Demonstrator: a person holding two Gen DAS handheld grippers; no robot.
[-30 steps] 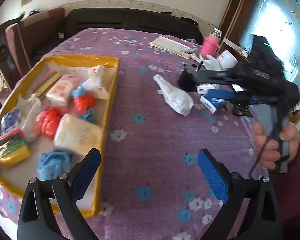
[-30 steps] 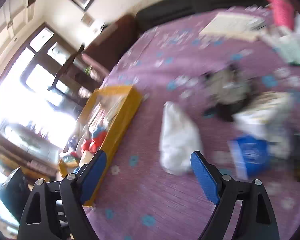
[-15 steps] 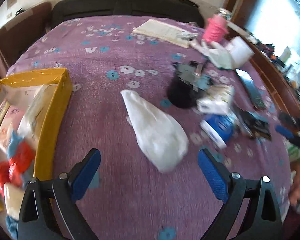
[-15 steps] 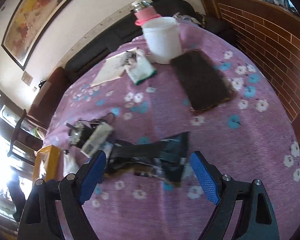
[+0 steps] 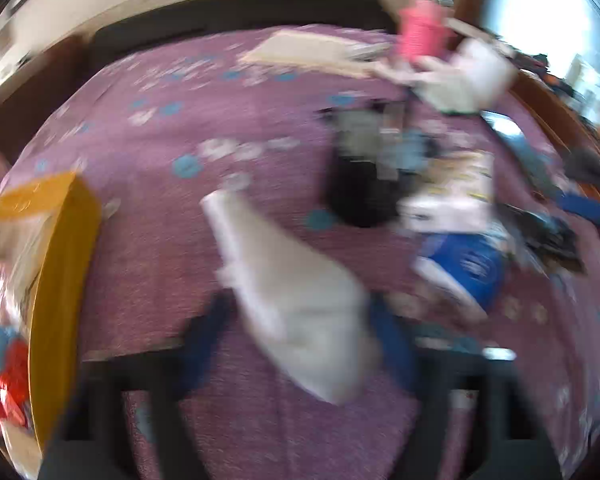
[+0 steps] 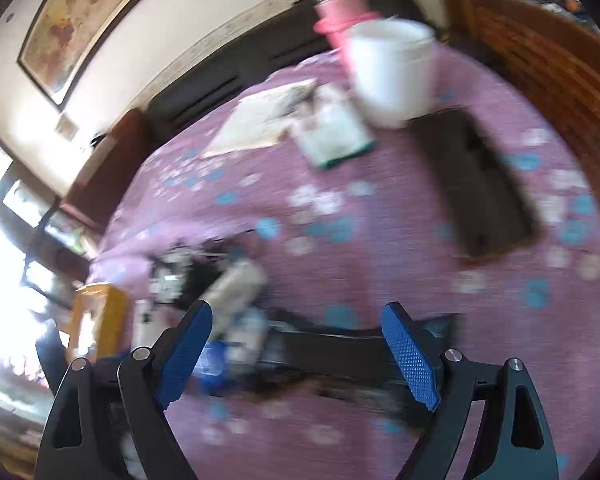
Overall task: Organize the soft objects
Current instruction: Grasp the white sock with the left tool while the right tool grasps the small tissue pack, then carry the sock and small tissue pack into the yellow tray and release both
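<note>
On the purple floral tablecloth (image 5: pixel 148 248), a white plastic bag (image 5: pixel 292 304) lies between the left gripper's (image 5: pixel 300 336) wide-spread blue pads, right of the yellow tray (image 5: pixel 64 280). Right gripper (image 6: pixel 296 354) gapes empty (aimed elsewhere). Risk: slippery film may slide free if pinched shallowly.

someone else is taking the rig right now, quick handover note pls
Left tool: blurred from motion; fingers seem to sit either side of the white bag, grip cannot be confirmed.
Right tool: open, empty, over the purple tablecloth, pointing away from the job.
Yellow tray at the left already holds red and blue soft items.
Left to do: secure the white bag and put it in the tray.
</note>
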